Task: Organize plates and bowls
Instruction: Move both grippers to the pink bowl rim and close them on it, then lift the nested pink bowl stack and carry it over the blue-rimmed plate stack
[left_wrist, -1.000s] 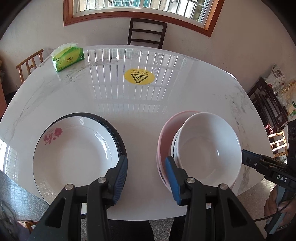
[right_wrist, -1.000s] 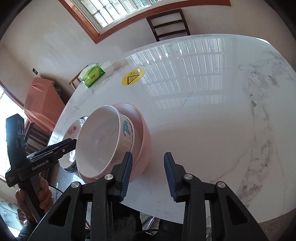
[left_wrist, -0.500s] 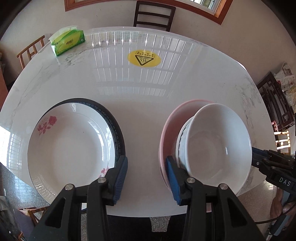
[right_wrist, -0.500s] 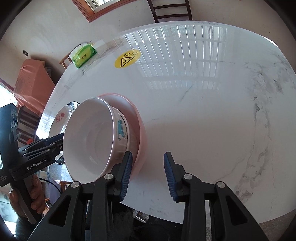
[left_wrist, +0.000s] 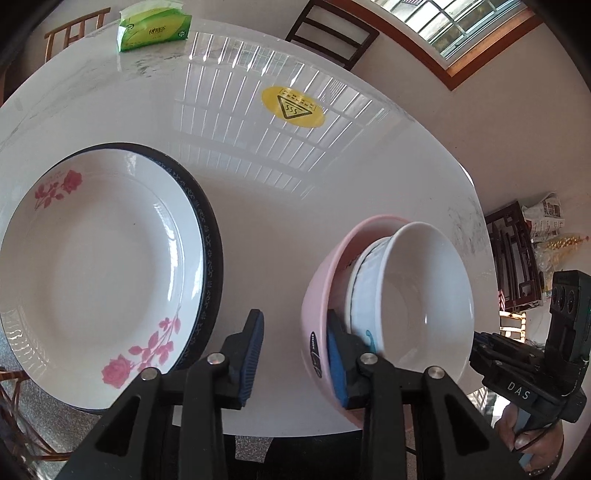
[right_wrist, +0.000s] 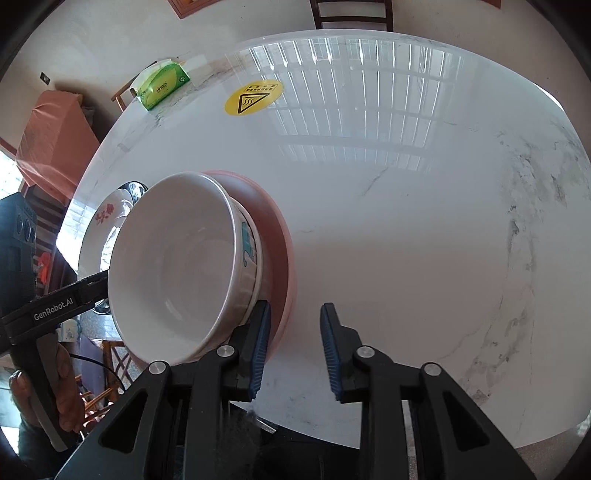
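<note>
Both grippers spread open, straddling opposite rims of the pink bowl (left_wrist: 321, 295): left gripper (left_wrist: 293, 354), right gripper (right_wrist: 293, 350). Likely bracing the nested bowl stack for lifting.

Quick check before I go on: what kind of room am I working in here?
Most likely a home dining room: a round marble table with wooden chairs around it, a tissue pack on top, and a wood-framed window.

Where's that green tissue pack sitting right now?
The green tissue pack lies at the table's far left edge in both views, left of the yellow warning sticker, beyond the rose-patterned plate.
</note>
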